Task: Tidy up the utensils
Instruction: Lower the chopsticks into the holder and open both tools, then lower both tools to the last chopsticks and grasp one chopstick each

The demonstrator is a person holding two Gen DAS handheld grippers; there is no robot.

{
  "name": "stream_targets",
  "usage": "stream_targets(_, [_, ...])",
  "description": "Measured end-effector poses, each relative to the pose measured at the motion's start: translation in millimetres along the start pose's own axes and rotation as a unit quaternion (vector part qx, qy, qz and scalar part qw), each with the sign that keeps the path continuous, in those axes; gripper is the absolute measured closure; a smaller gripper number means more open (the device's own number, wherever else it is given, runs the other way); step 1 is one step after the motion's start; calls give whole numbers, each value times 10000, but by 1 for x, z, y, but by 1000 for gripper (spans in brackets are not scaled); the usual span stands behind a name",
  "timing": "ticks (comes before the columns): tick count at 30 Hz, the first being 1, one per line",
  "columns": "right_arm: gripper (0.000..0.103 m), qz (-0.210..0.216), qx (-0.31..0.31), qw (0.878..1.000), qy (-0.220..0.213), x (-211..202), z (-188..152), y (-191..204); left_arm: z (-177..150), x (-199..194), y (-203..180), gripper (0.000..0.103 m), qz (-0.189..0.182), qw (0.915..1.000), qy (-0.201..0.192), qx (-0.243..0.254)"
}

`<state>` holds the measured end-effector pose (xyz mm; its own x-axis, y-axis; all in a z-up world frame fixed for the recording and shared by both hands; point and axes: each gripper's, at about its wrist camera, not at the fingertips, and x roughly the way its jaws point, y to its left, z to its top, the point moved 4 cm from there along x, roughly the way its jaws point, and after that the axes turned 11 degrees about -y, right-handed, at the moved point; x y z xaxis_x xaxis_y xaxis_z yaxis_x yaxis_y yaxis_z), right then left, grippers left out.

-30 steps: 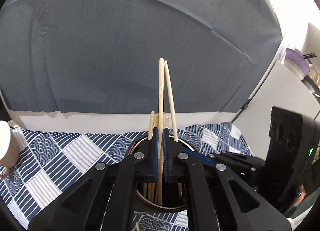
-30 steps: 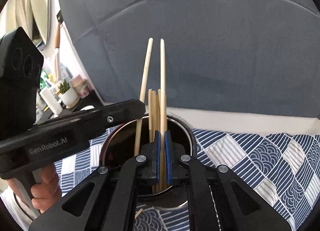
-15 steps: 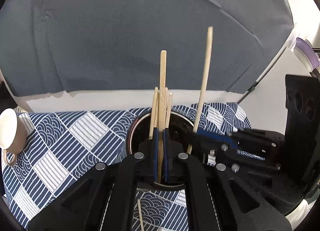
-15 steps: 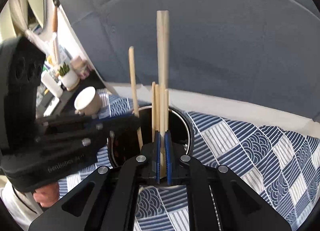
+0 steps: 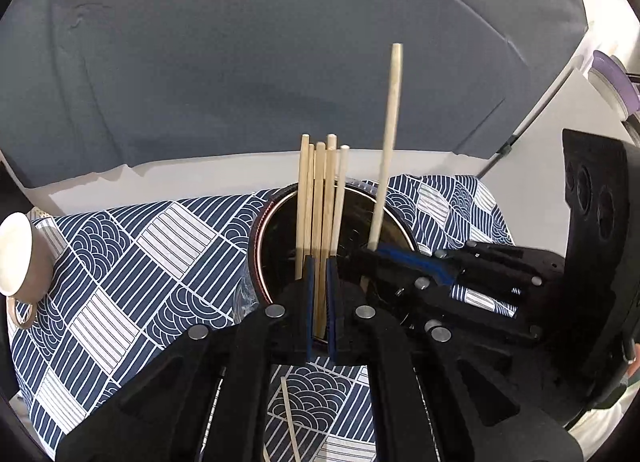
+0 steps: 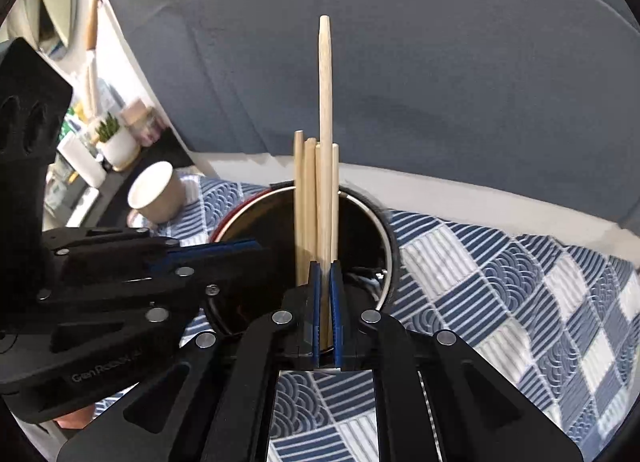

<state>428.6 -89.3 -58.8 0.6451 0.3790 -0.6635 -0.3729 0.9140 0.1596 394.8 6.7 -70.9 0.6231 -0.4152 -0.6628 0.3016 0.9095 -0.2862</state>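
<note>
A dark round utensil holder [image 5: 260,250] [image 6: 384,238] stands on the blue patterned cloth with several wooden chopsticks [image 5: 320,197] [image 6: 306,197] upright in it. My left gripper [image 5: 318,266] sits over the holder, its jaws slightly apart around one chopstick that stands level with the others. My right gripper [image 6: 325,270] is shut on a taller chopstick [image 6: 326,121] held upright above the holder; the same chopstick [image 5: 388,141] shows in the left wrist view, rising from the right gripper [image 5: 372,252].
A beige mug [image 5: 20,258] [image 6: 158,191] stands on the cloth [image 5: 140,262] to the left. A loose chopstick [image 5: 290,418] lies on the cloth below my left gripper. A grey backdrop hangs behind. Shelves with a potted plant [image 6: 114,141] are far left.
The chopstick in my left gripper has dropped down into the holder, level with the rest. My right gripper has moved off to the side with its chopstick, still raised.
</note>
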Motion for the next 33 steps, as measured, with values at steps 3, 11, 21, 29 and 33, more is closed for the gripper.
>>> stream_targets(3, [96, -148, -63, 9999, -8, -8, 3, -1, 3, -7, 5, 94, -1, 10000, -78, 42])
stream_targets(11, [68, -343, -124, 9993, -77, -35, -3, -2, 10, -39, 20, 61, 60, 9991, -430, -31])
stream_targets(21, [18, -329, -309, 9989, -158, -63, -31, 14, -20, -60, 55, 16, 422, 9988, -233, -61])
stream_targets(29, [16, -276, -175, 9988, 353, -40, -81, 29, -82, -53, 102, 13, 928, 9939, 456, -379])
stream_targets(33, [16, -213, -98, 9973, 698, -22, -108, 38, -117, -50, 117, 13, 1088, 9897, 781, -510])
